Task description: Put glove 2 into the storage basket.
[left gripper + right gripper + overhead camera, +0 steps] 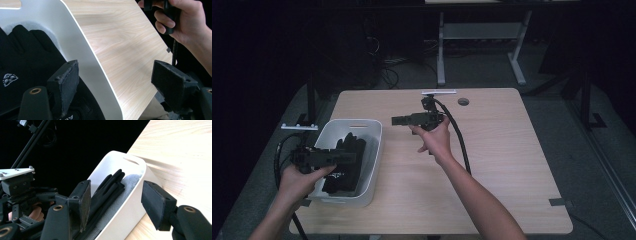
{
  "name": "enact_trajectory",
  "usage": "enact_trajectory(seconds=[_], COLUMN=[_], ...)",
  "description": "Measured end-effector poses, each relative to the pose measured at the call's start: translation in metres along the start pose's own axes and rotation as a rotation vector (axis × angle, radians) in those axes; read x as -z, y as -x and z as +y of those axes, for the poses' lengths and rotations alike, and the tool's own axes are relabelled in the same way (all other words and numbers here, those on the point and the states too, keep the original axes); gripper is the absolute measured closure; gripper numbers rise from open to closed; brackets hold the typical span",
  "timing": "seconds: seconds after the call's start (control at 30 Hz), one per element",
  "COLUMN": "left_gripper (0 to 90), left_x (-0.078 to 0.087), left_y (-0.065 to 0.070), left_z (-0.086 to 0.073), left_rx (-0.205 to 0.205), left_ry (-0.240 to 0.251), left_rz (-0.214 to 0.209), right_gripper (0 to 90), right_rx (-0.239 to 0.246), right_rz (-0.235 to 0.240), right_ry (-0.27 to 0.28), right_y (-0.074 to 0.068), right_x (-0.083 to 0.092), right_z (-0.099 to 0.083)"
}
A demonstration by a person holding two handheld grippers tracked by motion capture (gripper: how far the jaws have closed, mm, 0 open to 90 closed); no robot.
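Observation:
A white bin (343, 201) stands on the left part of the wooden table (492, 165) with black gloves (351, 142) piled inside. My left gripper (354, 158) hovers over the bin. In the left gripper view it (117, 75) is open, one pad above a glove (22, 57) and the other beyond the bin's white wall (75, 45). My right gripper (396, 120) is held above the table's middle and points left at the bin. In the right gripper view it (121, 200) is open and empty, framing the bin (117, 162) and gloves (112, 182).
The right gripper's cable (460, 142) trails back across the table. A round grommet (463, 101) and a small white strip (439, 92) lie at the far edge. A desk frame (482, 35) stands on the dark floor beyond. The left gripper's grey plate (15, 173) is in the right gripper view.

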State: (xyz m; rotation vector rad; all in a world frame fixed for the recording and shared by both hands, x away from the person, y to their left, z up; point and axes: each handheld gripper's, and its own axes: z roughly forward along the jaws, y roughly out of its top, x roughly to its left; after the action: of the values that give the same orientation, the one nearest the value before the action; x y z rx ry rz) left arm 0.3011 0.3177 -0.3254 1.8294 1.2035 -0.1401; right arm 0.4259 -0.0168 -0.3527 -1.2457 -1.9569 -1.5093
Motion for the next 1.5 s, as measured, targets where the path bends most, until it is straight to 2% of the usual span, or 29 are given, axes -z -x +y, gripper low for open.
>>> enact_trajectory(seconds=[0.17, 0.83, 1.5], left_gripper=[21.4, 19.9, 18.9], left_x=[-0.006, -0.035, -0.065], left_y=[0.003, 0.028, 0.05], left_z=[0.004, 0.022, 0.031], left_rx=[-0.002, -0.056, -0.099], left_ry=[-0.008, -0.034, -0.053], left_rz=[0.002, -0.005, -0.025], right_gripper=[40.2, 38.3, 37.7], right_rx=[-0.013, -0.023, -0.027], right_rz=[0.004, -0.012, -0.048], right_ry=[0.011, 0.058, 0.093], right_y=[0.005, 0.019, 0.029], right_x=[0.009, 0.056, 0.1], right_z=[-0.001, -0.004, -0.008])
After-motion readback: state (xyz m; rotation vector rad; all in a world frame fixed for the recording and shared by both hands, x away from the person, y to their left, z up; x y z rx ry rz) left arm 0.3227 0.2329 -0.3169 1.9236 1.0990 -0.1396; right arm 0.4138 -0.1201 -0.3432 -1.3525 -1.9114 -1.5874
